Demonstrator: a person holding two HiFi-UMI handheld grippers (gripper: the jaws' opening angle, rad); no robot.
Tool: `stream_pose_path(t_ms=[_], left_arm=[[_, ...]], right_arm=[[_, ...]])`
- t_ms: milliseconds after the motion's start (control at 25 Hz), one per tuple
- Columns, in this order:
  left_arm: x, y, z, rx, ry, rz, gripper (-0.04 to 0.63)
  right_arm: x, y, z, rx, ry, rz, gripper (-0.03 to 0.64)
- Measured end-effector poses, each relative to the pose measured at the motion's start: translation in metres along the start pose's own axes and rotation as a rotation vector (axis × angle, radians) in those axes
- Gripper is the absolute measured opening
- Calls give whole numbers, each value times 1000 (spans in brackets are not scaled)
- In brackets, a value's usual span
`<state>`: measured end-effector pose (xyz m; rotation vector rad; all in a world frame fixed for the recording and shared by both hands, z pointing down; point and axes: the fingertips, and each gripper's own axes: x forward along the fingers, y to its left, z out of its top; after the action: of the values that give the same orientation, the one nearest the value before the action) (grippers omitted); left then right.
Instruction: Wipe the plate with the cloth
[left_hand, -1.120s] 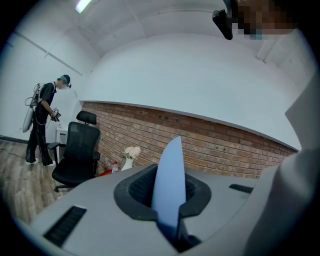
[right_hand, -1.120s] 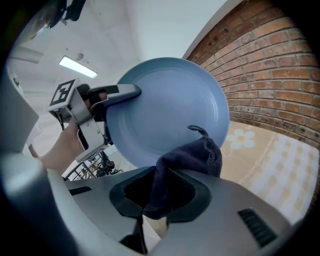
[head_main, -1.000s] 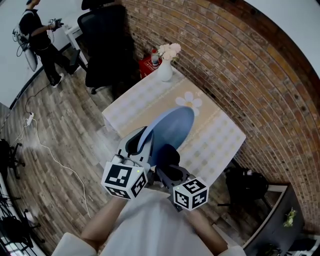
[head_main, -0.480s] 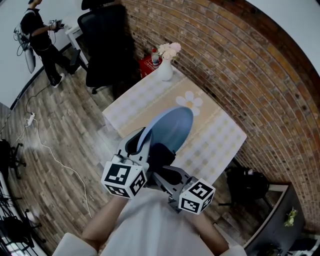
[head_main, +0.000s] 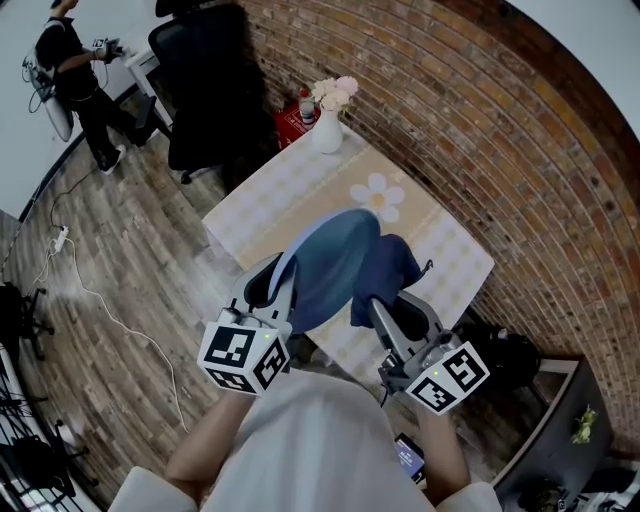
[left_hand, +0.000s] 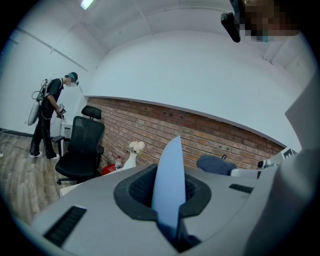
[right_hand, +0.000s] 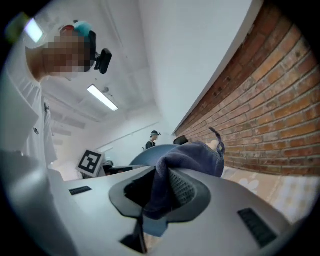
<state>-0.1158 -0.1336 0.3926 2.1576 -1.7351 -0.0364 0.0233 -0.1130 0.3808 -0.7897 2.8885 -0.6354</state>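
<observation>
Blue round plate (head_main: 335, 262), near rim pinched in left gripper (head_main: 273, 288), could've slipped if dark blue cloth (head_main: 388, 268) clamped in right gripper (head_main: 397, 306) pushed hard.

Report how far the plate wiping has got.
Done: the left gripper is shut on the rim of the round blue plate, held above the patterned table, and the right gripper is shut on the dark blue cloth. In hand: the cloth sits at the plate's right edge in the head view; contact is unclear. Left: the wiping strokes; how clean the plate is cannot be judged.
</observation>
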Motion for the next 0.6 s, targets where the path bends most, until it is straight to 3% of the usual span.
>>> stream_pose_path(t_ms=[400, 600], left_arm=[[-2, 7, 2, 4, 6, 8, 48], [-2, 8, -9, -14, 19, 16, 48]], right_arm=[[-84, -106, 26, -250, -55, -546, 88], [-101, -121, 13, -198, -30, -612, 87]])
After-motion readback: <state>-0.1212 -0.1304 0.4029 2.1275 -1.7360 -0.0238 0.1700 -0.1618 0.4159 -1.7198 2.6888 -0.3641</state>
